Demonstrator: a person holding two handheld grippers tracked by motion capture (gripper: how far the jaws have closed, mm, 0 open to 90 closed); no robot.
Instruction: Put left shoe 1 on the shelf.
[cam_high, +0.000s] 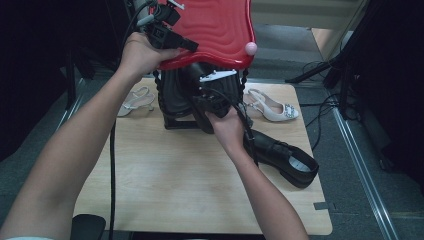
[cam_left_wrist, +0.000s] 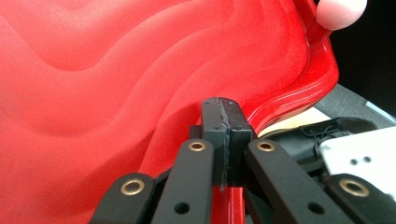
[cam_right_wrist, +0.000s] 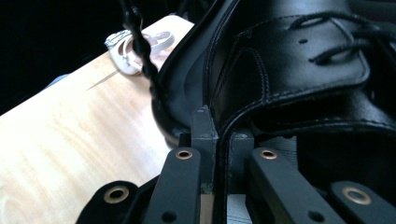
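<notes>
A red panel with a wavy surface stands raised at the table's far side, a pink knob at its corner. My left gripper is shut on the panel's front rim; in the left gripper view the jaws pinch the red rim. Under the panel my right gripper is shut on a black leather lace-up shoe, its jaws clamped on the shoe's collar edge. The shoe is mostly hidden beneath the panel in the high view.
A black frame with beaded posts stands under the panel. A second black shoe lies on the wooden table at the right. White heeled sandals lie at the far left and far right.
</notes>
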